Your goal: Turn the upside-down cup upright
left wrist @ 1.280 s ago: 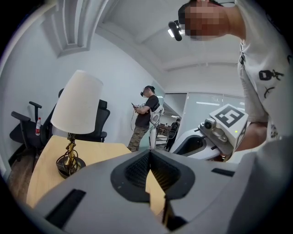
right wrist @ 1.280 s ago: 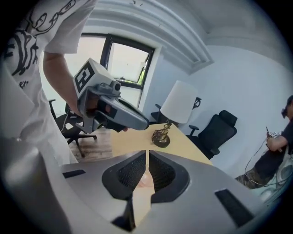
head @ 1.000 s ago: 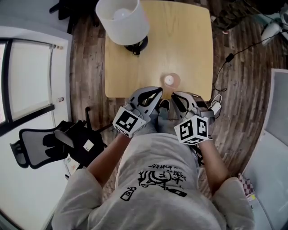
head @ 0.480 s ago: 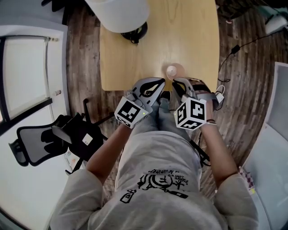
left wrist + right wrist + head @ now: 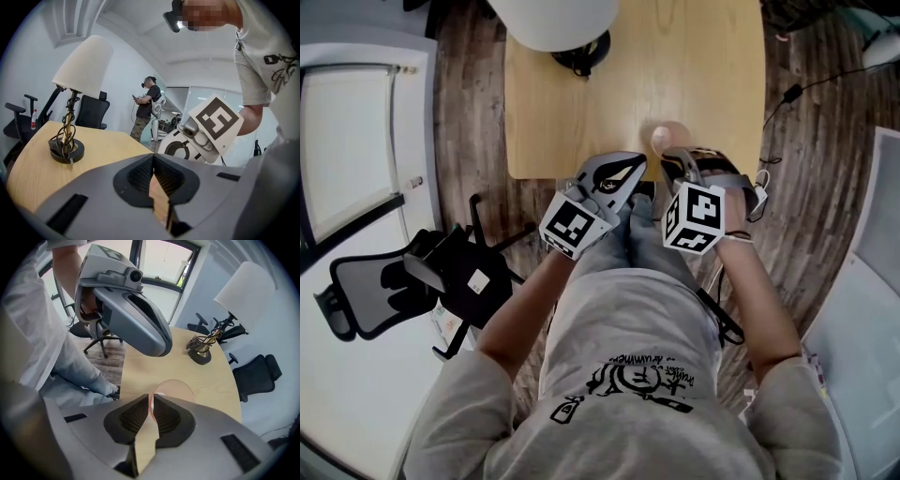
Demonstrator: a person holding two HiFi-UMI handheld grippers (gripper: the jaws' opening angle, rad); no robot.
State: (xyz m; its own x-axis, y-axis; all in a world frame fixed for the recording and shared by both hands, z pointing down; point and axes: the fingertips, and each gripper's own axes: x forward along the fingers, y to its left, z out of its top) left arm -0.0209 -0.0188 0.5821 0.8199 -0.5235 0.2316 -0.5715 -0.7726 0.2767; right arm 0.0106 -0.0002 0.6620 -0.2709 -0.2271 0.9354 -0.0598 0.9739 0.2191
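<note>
Pale wooden table [image 5: 703, 75] with rounded corners, standing on dark plank floor [image 5: 469, 122]. Toward the far left, lamp [image 5: 558, 26]: white shade, twisted stem, round black base flat on the top. Close to the near edge, right of middle, small pinkish cup [image 5: 662, 137], well apart from the lamp.

Left forearm [image 5: 520, 314] and right forearm [image 5: 759, 295] reach forward side by side; left gripper [image 5: 630, 169] points almost level at the table's [image 5: 581, 103] near edge, jaws pressed together; right gripper [image 5: 673, 159] tilts steeply down beside it, jaws closed to a thin slit.
</note>
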